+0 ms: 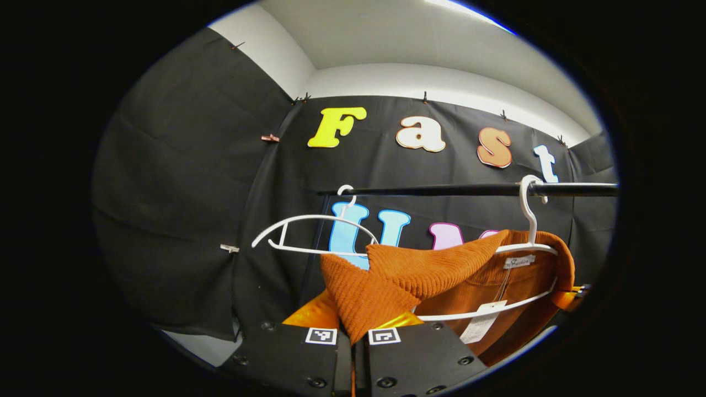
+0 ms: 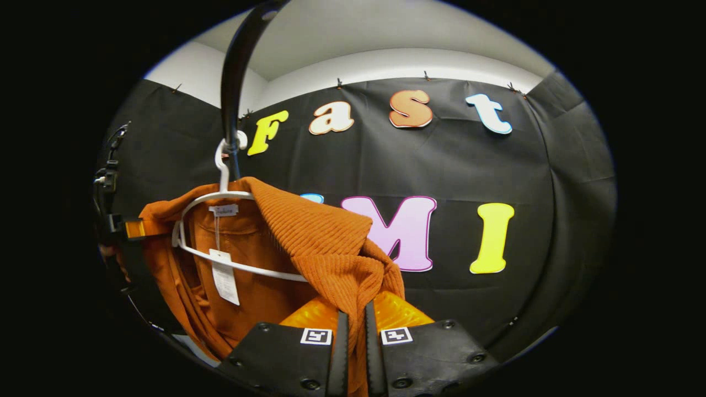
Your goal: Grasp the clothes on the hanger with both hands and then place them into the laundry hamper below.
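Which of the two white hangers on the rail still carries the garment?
The right-hand hanger in the left gripper view, draped with the orange knit top. The other hanger, farther left on the black rail, hangs bare.

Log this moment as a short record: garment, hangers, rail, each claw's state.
garment: orange knit sweater, draped on a white hanger, shoulders pulled up
spare hanger: white, bare, farther along the rail
rail: black bar, carrying both hangers
left claw: shut on the sweater, knit pinched between its fingers
right claw: shut on the sweater at the other shoulder
hamper: not seen
stage: sweater gripped by both, not yet off the hanger
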Tool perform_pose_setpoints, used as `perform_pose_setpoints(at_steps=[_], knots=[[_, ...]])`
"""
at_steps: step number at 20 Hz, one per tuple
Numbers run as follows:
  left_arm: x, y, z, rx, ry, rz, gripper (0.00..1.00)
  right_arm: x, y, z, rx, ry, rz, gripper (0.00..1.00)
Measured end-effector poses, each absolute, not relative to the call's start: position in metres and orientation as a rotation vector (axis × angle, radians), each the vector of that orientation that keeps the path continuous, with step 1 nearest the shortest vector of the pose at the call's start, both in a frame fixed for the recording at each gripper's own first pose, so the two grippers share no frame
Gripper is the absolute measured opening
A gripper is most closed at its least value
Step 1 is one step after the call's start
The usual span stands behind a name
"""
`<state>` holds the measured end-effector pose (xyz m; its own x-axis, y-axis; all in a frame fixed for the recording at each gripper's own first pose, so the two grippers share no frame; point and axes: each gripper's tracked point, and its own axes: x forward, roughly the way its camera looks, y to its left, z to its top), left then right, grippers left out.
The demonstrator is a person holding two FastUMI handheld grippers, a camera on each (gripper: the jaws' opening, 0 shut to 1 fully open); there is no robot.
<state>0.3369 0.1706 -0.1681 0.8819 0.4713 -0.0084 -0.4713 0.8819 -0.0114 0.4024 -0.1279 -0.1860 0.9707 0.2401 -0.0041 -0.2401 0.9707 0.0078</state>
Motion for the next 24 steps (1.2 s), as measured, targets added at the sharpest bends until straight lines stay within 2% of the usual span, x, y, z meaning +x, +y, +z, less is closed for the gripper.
perform_pose_setpoints(at_steps=[2, 3, 4, 7, 8, 10, 12, 14, 15, 17, 18, 19, 20, 21, 22, 24], knots=[[0.342, 0.177, -0.155, 0.007, -0.018, 0.488, 0.07, 0.4, -0.133, -0.185, 0.003, 0.0, 0.268, 0.18], [0.344, 0.18, -0.147, 0.014, -0.035, 0.486, 0.07, 0.401, -0.135, -0.182, 0.02, -0.012, 0.271, 0.14], [0.346, 0.184, -0.141, 0.024, -0.05, 0.491, 0.07, 0.402, -0.134, -0.183, 0.06, -0.018, 0.279, 0.18], [0.353, 0.192, -0.126, 0.041, -0.067, 0.493, 0.07, 0.413, -0.142, -0.178, 0.241, -0.019, 0.279, 0.18], [0.357, 0.193, -0.121, 0.049, -0.073, 0.488, 0.07, 0.418, -0.148, -0.167, 0.278, -0.045, 0.268, 0.22], [0.362, 0.194, -0.112, 0.087, -0.076, 0.47, 0.07, 0.426, -0.155, -0.146, 0.31, -0.092, 0.269, 0.14], [0.368, 0.198, -0.103, 0.128, -0.069, 0.458, 0.07, 0.429, -0.151, -0.129, 0.339, -0.119, 0.324, 0.18], [0.378, 0.205, -0.102, 0.134, -0.051, 0.424, 0.07, 0.434, -0.156, -0.108, 0.412, -0.16, 0.35, 0.14], [0.385, 0.205, -0.105, 0.128, -0.034, 0.396, 0.07, 0.44, -0.161, -0.099, 0.454, -0.194, 0.343, 0.18], [0.397, 0.208, -0.118, 0.142, 0.012, 0.35, 0.07, 0.451, -0.166, -0.092, 0.516, -0.216, 0.324, 0.13], [0.403, 0.209, -0.126, 0.156, 0.039, 0.322, 0.07, 0.457, -0.167, -0.099, 0.523, -0.2, 0.312, 0.18], [0.409, 0.208, -0.139, 0.153, 0.07, 0.287, 0.07, 0.466, -0.172, -0.108, 0.518, -0.174, 0.298, 0.13], [0.413, 0.209, -0.153, 0.137, 0.109, 0.256, 0.07, 0.474, -0.176, -0.119, 0.512, -0.144, 0.286, 0.18], [0.415, 0.21, -0.167, 0.113, 0.143, 0.231, 0.08, 0.478, -0.178, -0.129, 0.511, -0.115, 0.278, 0.13], [0.417, 0.21, -0.176, 0.087, 0.162, 0.213, 0.07, 0.48, -0.178, -0.14, 0.516, -0.09, 0.271, 0.18], [0.414, 0.214, -0.196, 0.037, 0.194, 0.202, 0.08, 0.482, -0.173, -0.165, 0.526, -0.029, 0.273, 0.18]])
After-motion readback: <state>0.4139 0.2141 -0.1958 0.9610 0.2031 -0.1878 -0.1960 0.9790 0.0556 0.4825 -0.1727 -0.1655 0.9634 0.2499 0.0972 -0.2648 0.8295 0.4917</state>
